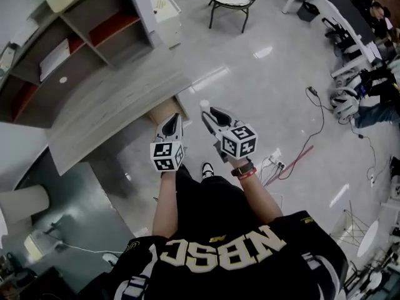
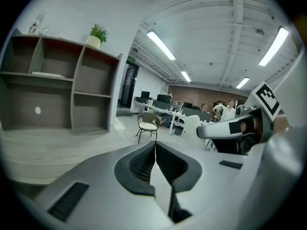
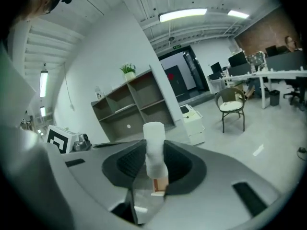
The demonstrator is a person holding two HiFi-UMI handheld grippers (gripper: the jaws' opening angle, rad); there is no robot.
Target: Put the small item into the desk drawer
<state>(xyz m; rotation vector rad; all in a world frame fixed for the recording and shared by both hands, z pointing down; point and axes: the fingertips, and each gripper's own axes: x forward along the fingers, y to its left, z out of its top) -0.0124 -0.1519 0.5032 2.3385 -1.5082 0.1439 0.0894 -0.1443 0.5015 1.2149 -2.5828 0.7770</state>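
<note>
Tube (image 3: 154,150) stands upright, clamped in the right gripper (image 1: 209,114), left gripper (image 1: 172,120) closed on nothing, drawer (image 1: 164,111) just ahead, nearer the left one.

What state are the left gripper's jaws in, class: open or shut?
Shut. In its own view, the left gripper has both dark jaws meeting along one line, with nothing between them.

Grip: small white item (image 3: 154,138) is held upright between the jaws of the right gripper (image 3: 154,153).
Behind: shelf unit (image 3: 134,108), chair (image 3: 231,106) at right.
</note>
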